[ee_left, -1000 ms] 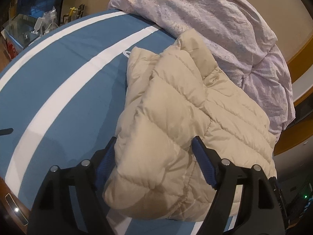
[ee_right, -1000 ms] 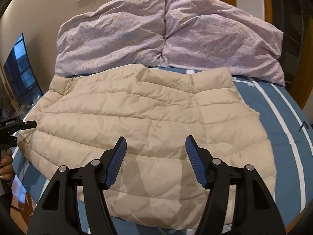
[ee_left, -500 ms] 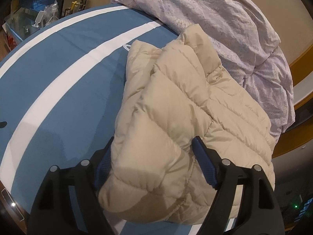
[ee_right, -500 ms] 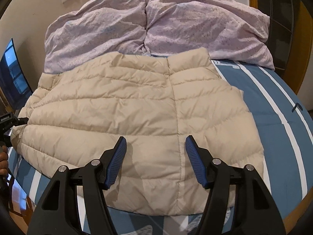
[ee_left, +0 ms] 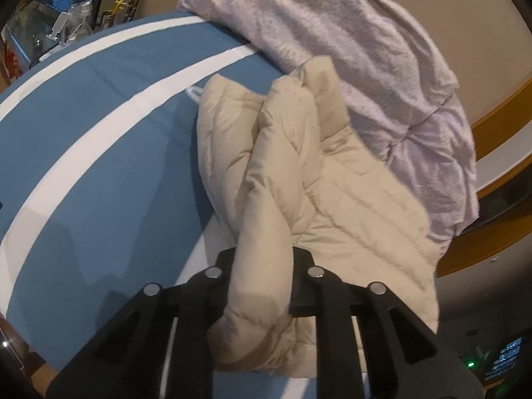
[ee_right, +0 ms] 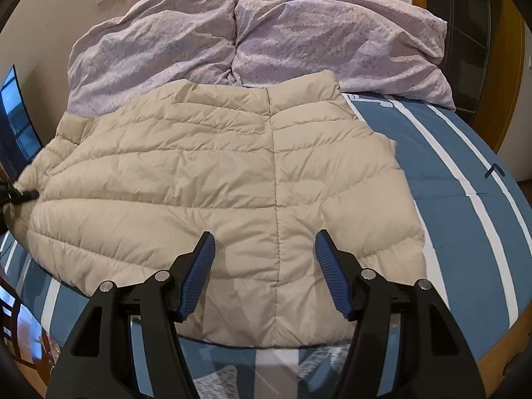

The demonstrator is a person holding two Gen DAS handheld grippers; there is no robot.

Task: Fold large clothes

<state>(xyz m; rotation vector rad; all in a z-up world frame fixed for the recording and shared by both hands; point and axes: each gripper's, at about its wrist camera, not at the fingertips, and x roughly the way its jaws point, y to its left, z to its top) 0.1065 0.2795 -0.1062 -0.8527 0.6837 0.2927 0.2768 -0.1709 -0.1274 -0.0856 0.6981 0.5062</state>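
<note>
A beige puffer jacket (ee_right: 232,183) lies spread flat on the blue, white-striped bed cover (ee_right: 465,232), collar end toward the pillows. In the left wrist view one side of the jacket (ee_left: 332,199) is bunched into a thick fold. My left gripper (ee_left: 262,256) is closing its jaws on that fold, and the padding is squeezed between the black fingers. It also shows as a dark tip at the jacket's left edge (ee_right: 20,196). My right gripper (ee_right: 264,249) hovers open over the near edge of the jacket, blue pads (ee_right: 199,276) wide apart with nothing pinched.
Two lilac pillows (ee_right: 232,33) lean on the wall behind the jacket. A dark window or screen (ee_right: 13,116) stands at the left. A cluttered glass shelf (ee_left: 50,33) sits beyond the bed's far side. The bed's wooden rim (ee_left: 498,126) runs along the right.
The left jaws have gone from wide open around the jacket's fold to pressed together on it. The right gripper has come nearer and lower over the jacket's near edge.
</note>
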